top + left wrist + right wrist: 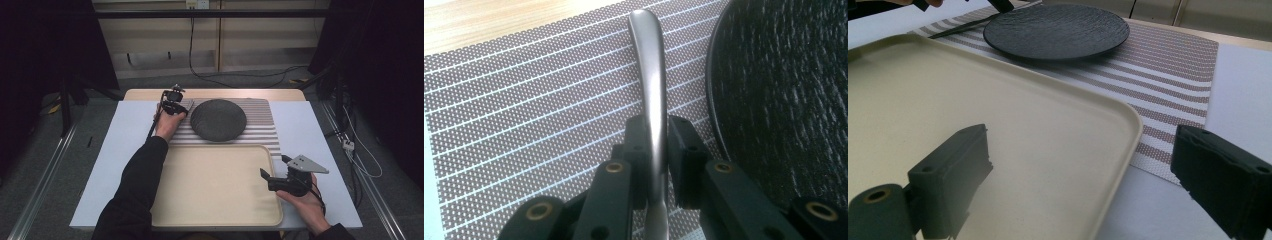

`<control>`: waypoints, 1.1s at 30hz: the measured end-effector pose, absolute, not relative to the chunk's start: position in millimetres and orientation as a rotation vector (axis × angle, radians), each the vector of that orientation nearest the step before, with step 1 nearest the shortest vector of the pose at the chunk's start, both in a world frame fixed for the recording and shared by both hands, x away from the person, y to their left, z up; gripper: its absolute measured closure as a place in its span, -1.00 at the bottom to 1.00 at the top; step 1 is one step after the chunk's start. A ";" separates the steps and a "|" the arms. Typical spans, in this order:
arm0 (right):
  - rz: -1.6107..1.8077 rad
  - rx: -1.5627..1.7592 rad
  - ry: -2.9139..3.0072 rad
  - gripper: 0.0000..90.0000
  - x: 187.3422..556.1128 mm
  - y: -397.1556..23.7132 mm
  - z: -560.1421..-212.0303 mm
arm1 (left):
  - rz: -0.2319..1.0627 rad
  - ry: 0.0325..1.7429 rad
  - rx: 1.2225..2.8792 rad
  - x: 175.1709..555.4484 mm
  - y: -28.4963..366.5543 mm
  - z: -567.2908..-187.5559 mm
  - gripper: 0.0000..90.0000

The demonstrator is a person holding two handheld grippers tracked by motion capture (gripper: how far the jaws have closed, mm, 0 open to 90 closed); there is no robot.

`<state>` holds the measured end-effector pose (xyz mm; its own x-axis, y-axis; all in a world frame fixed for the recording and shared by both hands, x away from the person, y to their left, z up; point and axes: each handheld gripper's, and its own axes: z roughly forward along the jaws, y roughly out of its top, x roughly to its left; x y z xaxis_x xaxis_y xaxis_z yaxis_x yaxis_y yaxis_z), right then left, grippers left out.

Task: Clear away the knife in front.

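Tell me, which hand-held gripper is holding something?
The left hand-held gripper, by the dark plate: it's shut on a metal handle. The right one gapes open.

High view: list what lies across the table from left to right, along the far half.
Left gripper shut on a metal utensil handle → dark plate → bare right part of the striped placemat → white table cover.
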<state>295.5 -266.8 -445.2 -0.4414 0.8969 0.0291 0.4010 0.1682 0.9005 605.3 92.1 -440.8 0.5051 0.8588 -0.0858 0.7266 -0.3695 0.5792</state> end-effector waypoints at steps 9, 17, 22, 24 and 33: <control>1.235 1.226 1.924 -0.81 295.1 -266.9 -445.1 | 0.293 1.293 2.233 604.8 91.0 -447.7 0.76; 1.232 1.223 1.925 -0.81 294.9 -266.6 -445.2 | 0.295 1.285 2.256 603.4 90.9 -446.6 0.77; 1.232 1.223 1.924 -0.80 295.0 -266.6 -445.2 | 0.307 1.291 2.251 603.4 90.1 -446.8 0.78; 1.232 1.223 1.925 -0.80 295.0 -266.6 -445.1 | 0.298 1.300 2.242 603.6 90.6 -446.8 0.78; 1.235 1.221 1.923 -0.80 294.7 -266.6 -444.9 | 0.294 1.289 2.225 605.4 94.1 -438.0 0.78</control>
<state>294.7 -266.6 -444.9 -0.4408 0.8972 0.0278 0.3986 0.1679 0.9016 605.4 94.1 -438.0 0.5172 0.8520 -0.0811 0.7328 -0.3919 0.5562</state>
